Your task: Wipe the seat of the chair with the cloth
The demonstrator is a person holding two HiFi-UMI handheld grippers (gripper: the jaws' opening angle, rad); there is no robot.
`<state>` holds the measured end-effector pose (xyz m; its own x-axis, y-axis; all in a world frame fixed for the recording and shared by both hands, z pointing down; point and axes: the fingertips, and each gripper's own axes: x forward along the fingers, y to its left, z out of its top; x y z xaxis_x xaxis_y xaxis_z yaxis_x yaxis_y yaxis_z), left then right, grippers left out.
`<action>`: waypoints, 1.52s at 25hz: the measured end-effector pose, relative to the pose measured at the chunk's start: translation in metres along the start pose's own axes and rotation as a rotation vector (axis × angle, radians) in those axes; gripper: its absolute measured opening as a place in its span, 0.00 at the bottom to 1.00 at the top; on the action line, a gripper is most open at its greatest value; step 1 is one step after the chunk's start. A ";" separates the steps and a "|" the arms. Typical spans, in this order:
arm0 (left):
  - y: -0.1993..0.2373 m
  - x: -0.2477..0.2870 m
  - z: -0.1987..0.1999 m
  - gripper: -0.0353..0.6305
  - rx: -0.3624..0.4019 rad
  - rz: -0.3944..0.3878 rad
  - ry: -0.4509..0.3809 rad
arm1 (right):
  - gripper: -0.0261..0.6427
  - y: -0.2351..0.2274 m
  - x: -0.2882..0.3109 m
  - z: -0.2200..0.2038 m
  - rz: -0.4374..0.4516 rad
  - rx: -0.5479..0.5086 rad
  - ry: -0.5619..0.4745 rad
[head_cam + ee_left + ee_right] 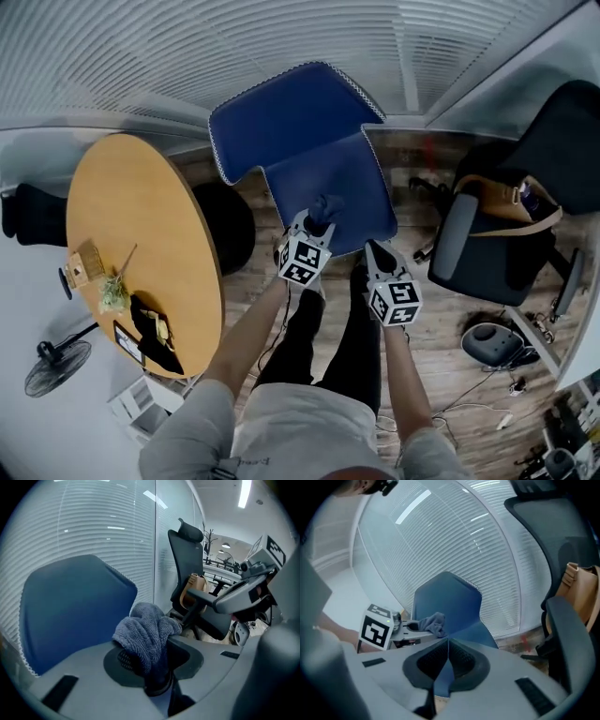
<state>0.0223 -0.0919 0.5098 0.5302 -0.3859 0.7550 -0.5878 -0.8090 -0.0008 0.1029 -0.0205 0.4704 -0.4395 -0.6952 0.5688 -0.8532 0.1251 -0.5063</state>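
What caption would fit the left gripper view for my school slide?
The left hand-held gripper holds a bunched grey cloth, facing the blue chair.

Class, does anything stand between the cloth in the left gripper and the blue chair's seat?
Nothing visible does: the cloth, clamped by the left gripper, hangs over the bare blue seat.

Masked by cloth (146,630) clamped in left gripper (154,660): much of both pads (123,659). Too small to identify: clutter (131,309) on table (141,206), left of that gripper.

No readable text, no brands, no numbers, no signs
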 end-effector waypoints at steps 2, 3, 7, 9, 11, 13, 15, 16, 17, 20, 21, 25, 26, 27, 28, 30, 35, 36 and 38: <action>0.003 0.025 -0.005 0.23 0.030 -0.003 0.027 | 0.08 -0.006 0.007 -0.002 0.029 -0.060 0.026; 0.007 0.037 -0.007 0.23 0.047 0.005 0.038 | 0.08 -0.012 0.010 -0.002 0.035 -0.079 0.033; 0.018 0.084 -0.008 0.23 0.061 0.010 0.064 | 0.08 -0.050 0.017 0.003 -0.011 -0.089 0.052; 0.020 0.106 -0.002 0.23 0.058 0.001 0.063 | 0.08 -0.070 0.026 0.014 -0.028 -0.067 0.050; 0.025 0.126 0.000 0.23 0.090 0.012 0.080 | 0.08 -0.081 0.037 0.024 -0.023 -0.055 0.054; 0.034 0.146 0.000 0.23 0.126 0.037 0.104 | 0.08 -0.086 0.049 0.034 -0.007 -0.072 0.058; 0.040 0.163 -0.001 0.23 0.141 0.059 0.117 | 0.08 -0.092 0.060 0.042 0.009 -0.096 0.064; 0.041 0.170 -0.002 0.23 0.155 0.068 0.122 | 0.08 -0.094 0.064 0.044 0.016 -0.103 0.068; 0.041 0.176 -0.004 0.23 0.175 0.076 0.131 | 0.08 -0.097 0.068 0.045 0.023 -0.106 0.072; 0.041 0.191 -0.014 0.23 0.235 0.089 0.172 | 0.08 -0.101 0.077 0.041 0.040 -0.115 0.099; 0.040 0.195 -0.018 0.23 0.247 0.088 0.185 | 0.08 -0.102 0.079 0.038 0.046 -0.115 0.114; 0.045 0.207 -0.027 0.23 0.317 0.106 0.234 | 0.08 -0.103 0.085 0.029 0.077 -0.112 0.148; 0.047 0.211 -0.028 0.23 0.345 0.113 0.250 | 0.08 -0.106 0.086 0.030 0.078 -0.113 0.149; 0.049 0.215 -0.027 0.23 0.374 0.117 0.266 | 0.08 -0.109 0.088 0.030 0.077 -0.114 0.148; 0.051 0.218 -0.027 0.23 0.401 0.119 0.279 | 0.08 -0.113 0.090 0.031 0.076 -0.117 0.149; 0.055 0.226 -0.025 0.23 0.438 0.122 0.299 | 0.08 -0.118 0.093 0.035 0.076 -0.125 0.150; 0.080 0.252 -0.012 0.23 0.499 0.186 0.332 | 0.08 -0.123 0.096 0.051 0.067 -0.135 0.126; 0.085 0.256 -0.011 0.23 0.505 0.198 0.343 | 0.08 -0.123 0.096 0.050 0.066 -0.138 0.126; 0.092 0.263 -0.011 0.23 0.505 0.215 0.366 | 0.08 -0.123 0.097 0.049 0.064 -0.140 0.125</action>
<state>0.1011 -0.2626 0.7158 0.1384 -0.4581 0.8781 -0.2505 -0.8740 -0.4165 0.1792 -0.1375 0.5562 -0.5182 -0.5908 0.6184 -0.8493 0.2700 -0.4537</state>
